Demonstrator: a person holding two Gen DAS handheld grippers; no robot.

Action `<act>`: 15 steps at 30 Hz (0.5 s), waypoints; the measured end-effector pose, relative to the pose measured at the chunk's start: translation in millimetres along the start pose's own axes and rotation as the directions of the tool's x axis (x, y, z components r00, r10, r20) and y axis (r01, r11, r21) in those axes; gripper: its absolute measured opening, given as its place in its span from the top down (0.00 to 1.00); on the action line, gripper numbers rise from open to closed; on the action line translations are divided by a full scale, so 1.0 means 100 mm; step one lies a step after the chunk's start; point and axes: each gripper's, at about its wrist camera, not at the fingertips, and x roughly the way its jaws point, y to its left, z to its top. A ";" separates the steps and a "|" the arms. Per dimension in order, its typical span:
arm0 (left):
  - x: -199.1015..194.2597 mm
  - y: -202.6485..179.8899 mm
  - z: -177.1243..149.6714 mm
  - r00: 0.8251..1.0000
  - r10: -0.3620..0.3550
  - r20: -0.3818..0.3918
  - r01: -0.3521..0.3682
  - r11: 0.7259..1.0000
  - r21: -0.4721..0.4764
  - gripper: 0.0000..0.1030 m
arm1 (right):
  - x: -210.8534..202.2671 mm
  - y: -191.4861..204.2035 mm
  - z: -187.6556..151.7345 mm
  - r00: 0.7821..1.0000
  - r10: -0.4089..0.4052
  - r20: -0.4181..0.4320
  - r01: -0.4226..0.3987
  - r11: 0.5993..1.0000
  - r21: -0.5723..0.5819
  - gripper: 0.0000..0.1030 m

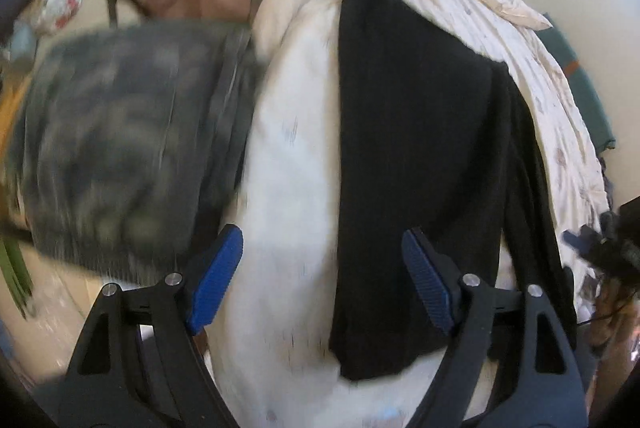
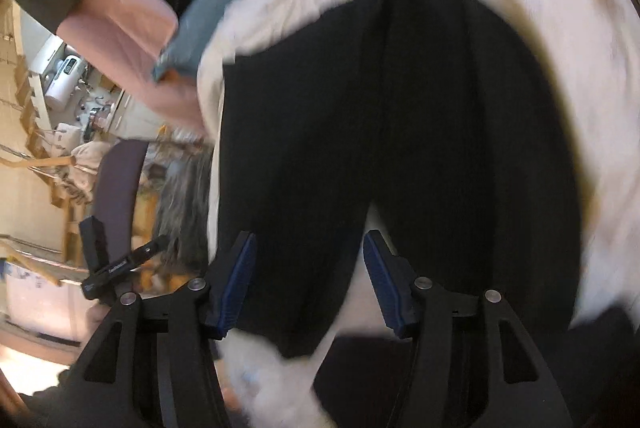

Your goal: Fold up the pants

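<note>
On the cream bedsheet (image 1: 288,155), black pants (image 1: 416,155) flat and lengthwise, both grippers (image 1: 322,280) (image 2: 310,280) spread and empty.

pants (image 1: 416,163) seen plain black, laid on cream-white sheet (image 1: 292,187). sheet faintly speckled with small grey-brown marks beyond pants. grey mottled fabric (image 1: 120,147) seen beside sheet, blurred. pink cloth (image 2: 128,27) and teal cloth with orange trim (image 2: 208,23) noted past sheet edge. gripper pads (image 1: 218,280) seen ribbed blue on black frames.
</note>
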 end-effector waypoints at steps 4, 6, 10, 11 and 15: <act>-0.02 0.02 -0.31 1.000 0.027 0.009 -0.027 1.000 0.006 0.23 | 0.27 0.05 -0.35 0.999 0.009 -0.051 -0.009 1.000 0.008 0.44; -0.03 0.03 -0.40 1.000 0.009 0.019 -0.009 1.000 -0.011 0.23 | 0.38 0.07 -0.45 0.998 0.011 -0.061 -0.010 1.000 0.013 0.44; 0.04 0.03 -0.57 0.999 -0.051 0.014 0.051 0.999 -0.008 0.23 | 0.64 0.15 -0.57 0.995 -0.002 -0.095 0.000 1.000 -0.022 0.45; 0.05 0.02 -0.59 0.998 -0.055 0.010 0.055 0.999 -0.001 0.23 | 0.70 0.16 -0.59 0.994 -0.005 -0.108 0.001 1.000 -0.031 0.45; -0.02 -0.13 -0.61 0.995 -0.090 0.035 0.088 0.994 0.067 0.23 | 0.91 0.07 -0.64 0.984 -0.094 -0.151 0.085 0.994 -0.066 0.50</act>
